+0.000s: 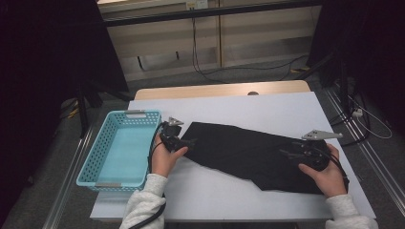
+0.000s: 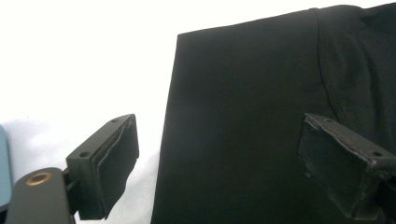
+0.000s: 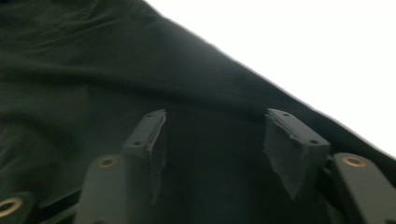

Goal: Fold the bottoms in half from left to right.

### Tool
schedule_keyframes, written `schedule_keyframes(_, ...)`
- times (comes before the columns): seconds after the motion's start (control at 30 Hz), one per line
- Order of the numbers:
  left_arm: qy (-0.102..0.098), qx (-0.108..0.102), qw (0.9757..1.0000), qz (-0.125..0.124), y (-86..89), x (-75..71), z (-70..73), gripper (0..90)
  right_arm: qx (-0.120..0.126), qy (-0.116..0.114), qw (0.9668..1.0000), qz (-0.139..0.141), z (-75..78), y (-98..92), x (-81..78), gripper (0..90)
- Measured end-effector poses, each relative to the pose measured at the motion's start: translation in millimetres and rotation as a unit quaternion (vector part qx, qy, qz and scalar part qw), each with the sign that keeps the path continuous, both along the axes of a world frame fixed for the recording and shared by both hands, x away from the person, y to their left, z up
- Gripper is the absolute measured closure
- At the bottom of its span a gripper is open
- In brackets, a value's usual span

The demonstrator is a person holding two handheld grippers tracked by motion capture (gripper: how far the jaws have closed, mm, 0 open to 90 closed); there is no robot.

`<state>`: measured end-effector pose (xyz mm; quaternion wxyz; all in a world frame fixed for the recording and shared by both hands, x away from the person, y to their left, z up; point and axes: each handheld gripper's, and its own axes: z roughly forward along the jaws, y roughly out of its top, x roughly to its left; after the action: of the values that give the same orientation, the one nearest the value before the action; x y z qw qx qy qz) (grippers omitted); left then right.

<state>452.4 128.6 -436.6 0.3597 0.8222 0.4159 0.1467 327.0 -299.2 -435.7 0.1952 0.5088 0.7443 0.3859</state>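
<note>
A: With both sets of jaws standing apart and nothing pinched, where's the black cloth [image 1: 248,155]?

B: Flat on the desk [image 1: 286,107]. Right gripper [image 3: 215,154]: jaws part-open over the cloth's right end, fabric below and ahead. Left gripper [image 2: 219,163]: jaws wide, straddling the cloth's left edge, one pad over cloth, one over bare desk.

A: Long axis?

B: Gripper to gripper, across the desk. Each hand is near its own end.

A: Blind spots?

B: Black on black; folds and layer count unreadable. Right gripper view blurred. Blue basket [image 1: 119,148] just outside the left jaws.
</note>
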Motion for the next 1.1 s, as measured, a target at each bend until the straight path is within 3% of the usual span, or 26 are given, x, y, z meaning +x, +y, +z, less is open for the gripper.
schedule_keyframes(0.2, 0.000, 0.005, 0.9999, 0.010, 1.7, 2.5, -4.3, 11.1, 0.008, 0.000, 0.9999, 0.009, -0.9, 3.7, -8.1, 28.4)
schedule_keyframes(0.57, 0.016, 0.032, 0.9990, 0.025, 1.2, 5.2, -14.8, 8.5, 0.009, -0.003, 0.9996, 0.026, 1.0, 7.9, -17.5, 26.6)
schedule_keyframes(0.83, 0.030, 0.029, 0.9984, 0.038, -1.2, 3.6, -20.1, 6.3, 0.013, -0.002, 0.9994, 0.033, 0.7, 7.6, -18.9, 25.7)
schedule_keyframes(1.1, 0.028, 0.023, 0.9983, 0.045, -2.7, 2.1, -21.6, 6.2, 0.012, 0.000, 0.9994, 0.033, -0.8, 6.8, -18.9, 25.7)
